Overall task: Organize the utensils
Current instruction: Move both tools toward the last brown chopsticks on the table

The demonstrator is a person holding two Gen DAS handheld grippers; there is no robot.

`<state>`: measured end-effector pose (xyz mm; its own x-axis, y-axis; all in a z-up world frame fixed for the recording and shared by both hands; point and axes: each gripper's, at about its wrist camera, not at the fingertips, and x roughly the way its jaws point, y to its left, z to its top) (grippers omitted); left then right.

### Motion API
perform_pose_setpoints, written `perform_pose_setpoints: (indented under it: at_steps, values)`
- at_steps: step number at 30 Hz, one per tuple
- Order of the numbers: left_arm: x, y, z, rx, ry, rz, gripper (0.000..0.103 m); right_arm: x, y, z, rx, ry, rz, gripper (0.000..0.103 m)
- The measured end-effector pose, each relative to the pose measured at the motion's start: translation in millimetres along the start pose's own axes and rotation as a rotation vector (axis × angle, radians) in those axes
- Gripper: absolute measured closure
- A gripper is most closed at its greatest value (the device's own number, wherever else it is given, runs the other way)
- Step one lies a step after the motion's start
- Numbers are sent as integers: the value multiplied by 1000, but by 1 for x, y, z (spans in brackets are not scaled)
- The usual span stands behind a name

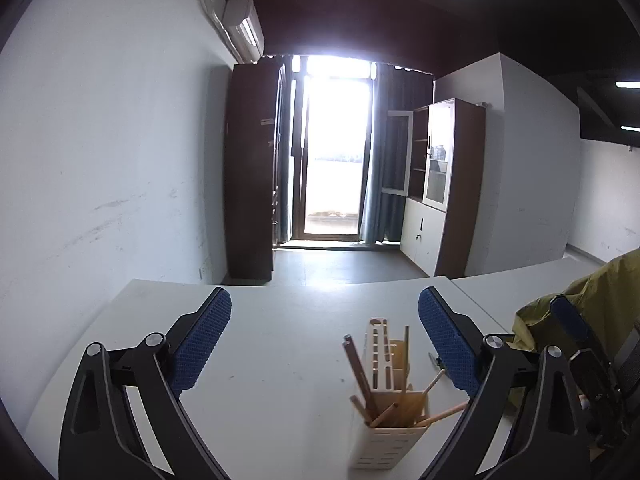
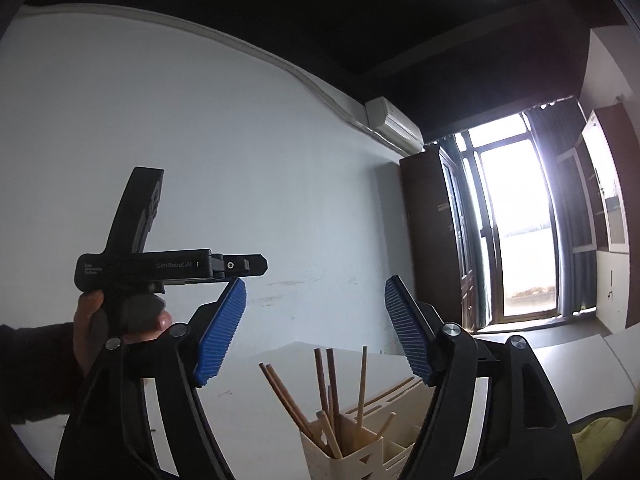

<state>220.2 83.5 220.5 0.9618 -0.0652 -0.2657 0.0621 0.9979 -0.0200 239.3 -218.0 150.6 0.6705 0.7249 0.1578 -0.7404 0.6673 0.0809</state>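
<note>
A cream slotted utensil holder (image 1: 384, 428) stands on the white table (image 1: 280, 360), with several wooden chopsticks (image 1: 360, 368) standing in its near compartment. My left gripper (image 1: 324, 344) is open and empty, raised above the table, the holder low between its fingers. In the right wrist view the holder (image 2: 360, 456) and chopsticks (image 2: 324, 392) sit just below my right gripper (image 2: 316, 332), which is open and empty. The left gripper's body (image 2: 172, 268), held by a hand, shows at the left there.
An olive-green cloth (image 1: 576, 320) lies on the table at the right. A second white table (image 1: 520, 284) adjoins at the right. Brown cabinets (image 1: 252, 168) and a bright glass door (image 1: 336, 152) stand at the far wall.
</note>
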Motion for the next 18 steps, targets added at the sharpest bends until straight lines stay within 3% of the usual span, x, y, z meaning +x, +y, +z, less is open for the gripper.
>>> perform_pose_setpoints:
  at_steps: [3, 5, 9, 14, 18]
  values:
    - [-30, 37, -13, 48, 28, 86, 6, 3, 26, -7, -83, 91, 122, 24]
    - [-46, 66, -29, 59, 66, 152, 6, 17, 43, -21, -125, 213, 220, 22]
    - [-53, 125, -81, 103, 246, 275, 6, 59, 67, -68, -156, 470, 370, 22]
    - [-36, 188, -179, 69, 576, 321, 6, 124, 80, -135, -183, 737, 346, 22]
    - [-28, 219, -240, 34, 707, 372, 13, 162, 82, -180, -201, 875, 297, 23]
